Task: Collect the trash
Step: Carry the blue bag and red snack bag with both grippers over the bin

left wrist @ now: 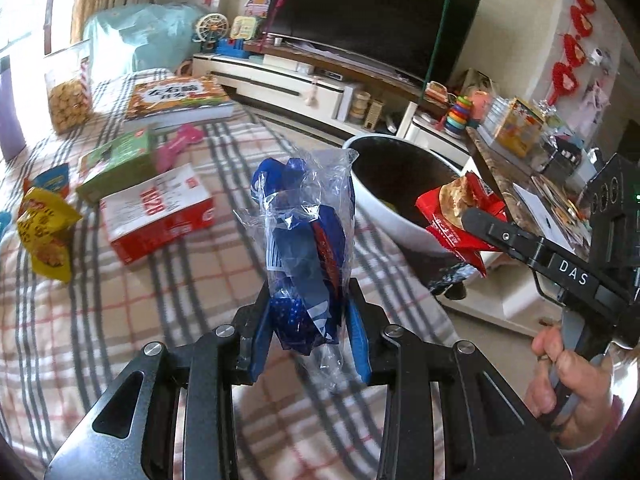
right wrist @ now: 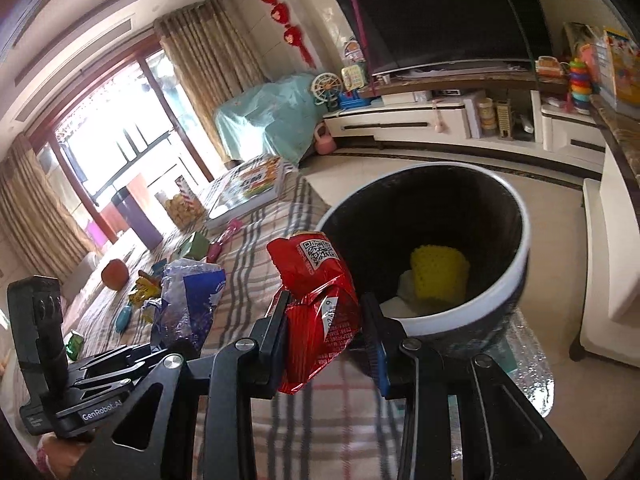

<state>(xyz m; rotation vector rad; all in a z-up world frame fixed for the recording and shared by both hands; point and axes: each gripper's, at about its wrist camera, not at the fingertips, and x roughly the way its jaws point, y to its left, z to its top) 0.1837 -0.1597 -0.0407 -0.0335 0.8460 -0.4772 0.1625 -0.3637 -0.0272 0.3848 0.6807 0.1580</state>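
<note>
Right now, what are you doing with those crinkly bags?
A person is tidying up trash with two hand-held grippers. The left gripper is shut on a crumpled blue and clear plastic wrapper. The right gripper is shut on a red foil snack packet. Both hang near the white, dark-lined round bin, not yet dropped in.

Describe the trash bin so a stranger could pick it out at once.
Start at the big dark television, then drop to the floor at the end of the plaid-covered surface. The trash bin stands there: round, white outside, black inside, with a yellow lump at the bottom. Nothing nearby is an open round container.
</note>
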